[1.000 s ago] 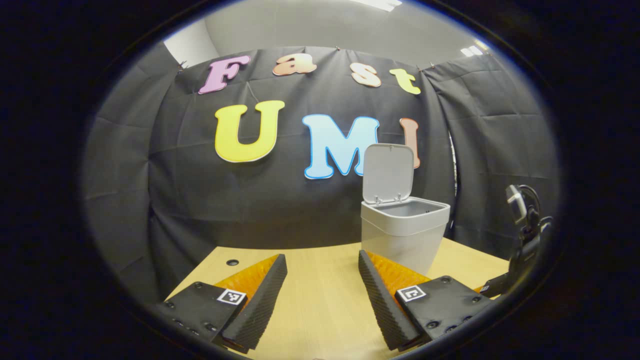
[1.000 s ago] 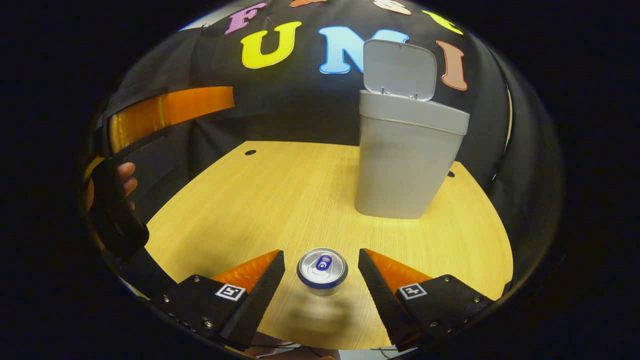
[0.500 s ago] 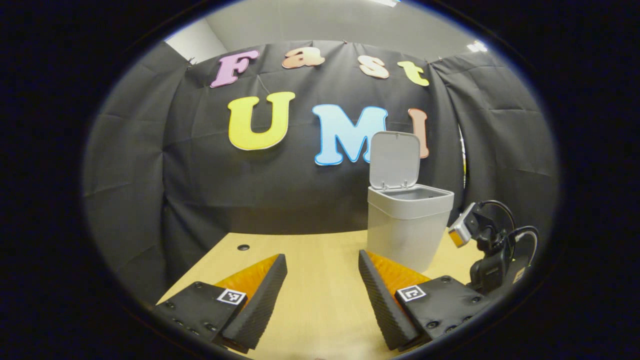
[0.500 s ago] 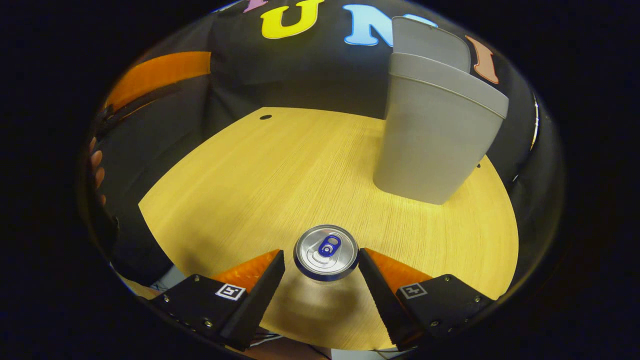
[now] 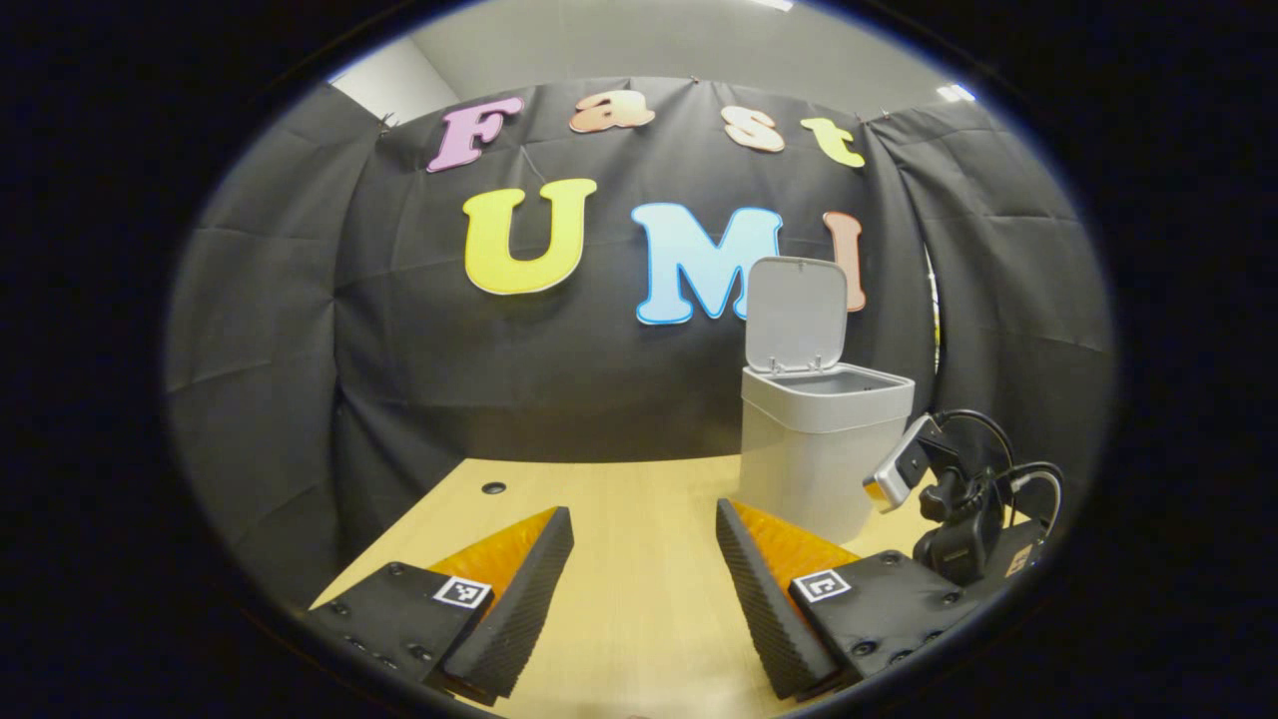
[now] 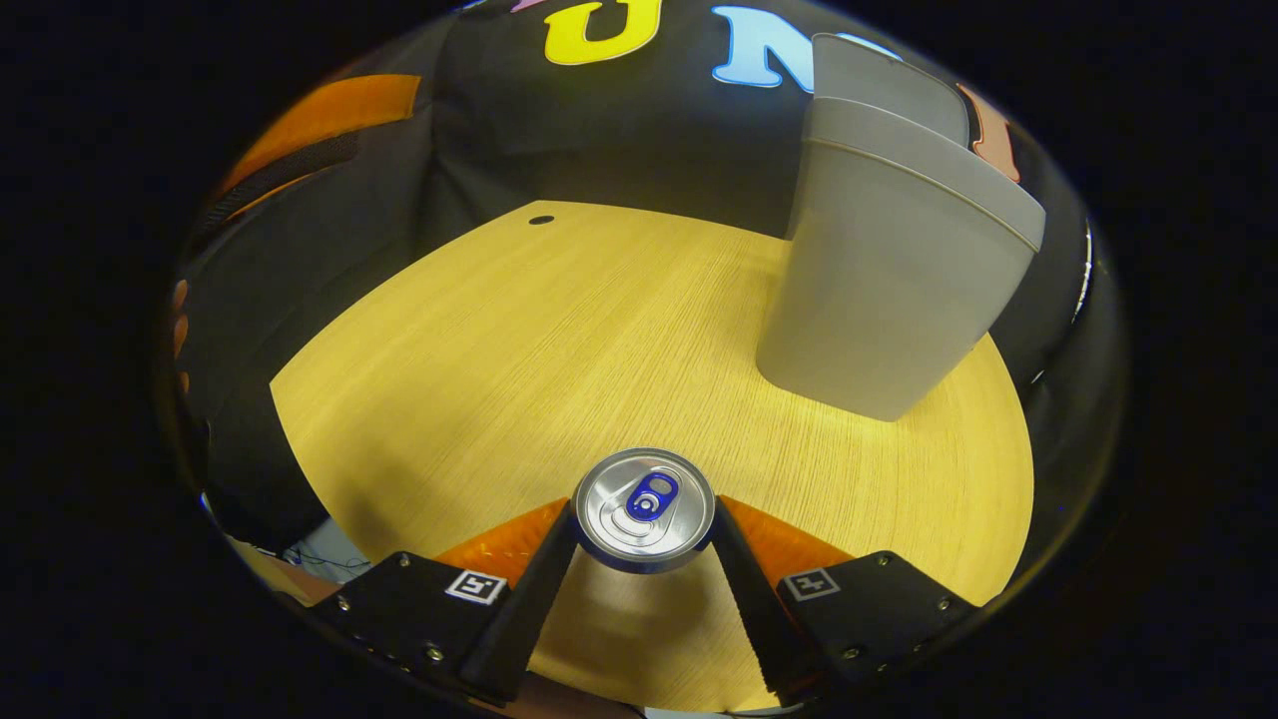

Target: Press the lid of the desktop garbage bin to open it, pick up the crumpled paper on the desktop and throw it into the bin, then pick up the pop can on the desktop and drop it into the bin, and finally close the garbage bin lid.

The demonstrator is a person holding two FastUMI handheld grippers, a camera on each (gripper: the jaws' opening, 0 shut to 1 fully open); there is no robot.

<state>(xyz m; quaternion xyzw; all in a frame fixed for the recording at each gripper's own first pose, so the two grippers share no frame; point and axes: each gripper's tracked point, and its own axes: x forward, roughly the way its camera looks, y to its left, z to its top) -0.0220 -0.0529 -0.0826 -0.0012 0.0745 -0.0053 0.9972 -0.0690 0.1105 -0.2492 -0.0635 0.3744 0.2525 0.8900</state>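
In the right gripper view a pop can (image 6: 643,507) with a silver top and blue tab stands upright on the wooden desktop (image 6: 519,350). My right gripper (image 6: 639,524) is shut on the can, one finger against each side. The grey garbage bin (image 6: 889,280) stands behind it to the right, its lid (image 6: 879,85) raised. In the left gripper view the bin (image 5: 821,449) stands at the desk's far right with its lid (image 5: 797,315) upright. My left gripper (image 5: 644,569) hovers open over the desk with nothing between its fingers. The right gripper's body (image 5: 958,519) is low beside the bin.
A small round hole (image 6: 540,219) marks the desk's far left corner. The booth's black cloth wall closes in behind the desk and on both sides. Fingers of a hand (image 6: 180,325) are at the left edge of the right gripper view.
My right gripper has come down around the pop can and its fingers have closed onto it. The left gripper has stayed open and shifted slightly back from the bin.
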